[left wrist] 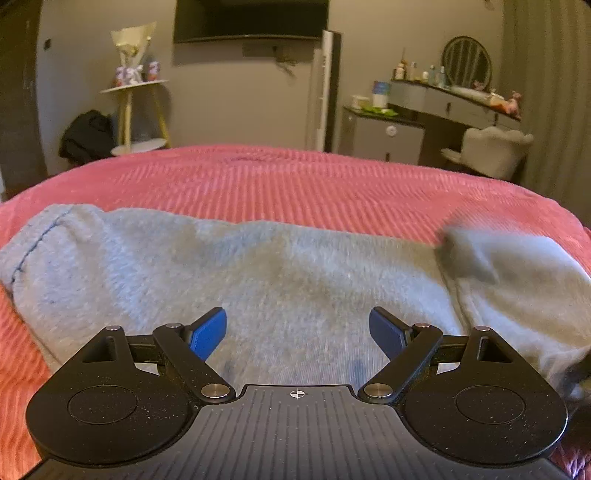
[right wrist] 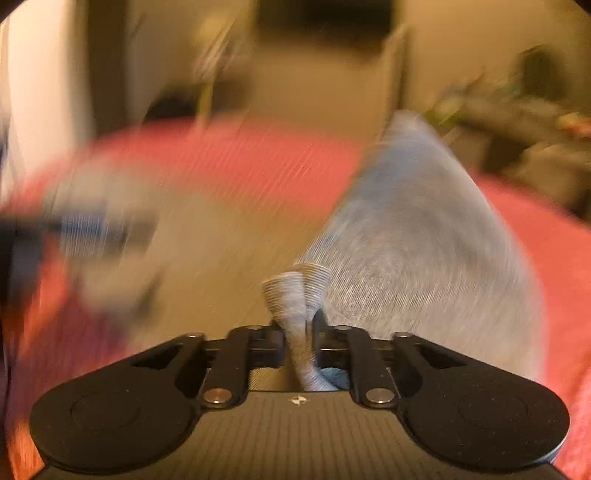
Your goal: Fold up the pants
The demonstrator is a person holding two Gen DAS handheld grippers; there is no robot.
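Light grey pants (left wrist: 280, 273) lie across a pink ribbed bedspread (left wrist: 295, 184), stretching from left to right in the left wrist view. My left gripper (left wrist: 297, 328) hovers just over the middle of the cloth, its blue pads (left wrist: 208, 332) wide apart and open, with nothing between them. In the blurred right wrist view, my right gripper (right wrist: 298, 325) is shut on a bunched ribbed cuff of the pants (right wrist: 295, 291). The rest of that pant leg (right wrist: 417, 236) trails up and away to the right, lifted off the bedspread (right wrist: 229, 158).
Beyond the bed stand a small round side table (left wrist: 136, 85), a dark bag on the floor (left wrist: 86, 134), a wall-mounted screen (left wrist: 251, 18), a grey cabinet (left wrist: 384, 134), a dressing table with a mirror (left wrist: 467, 61) and a white chair (left wrist: 493, 149).
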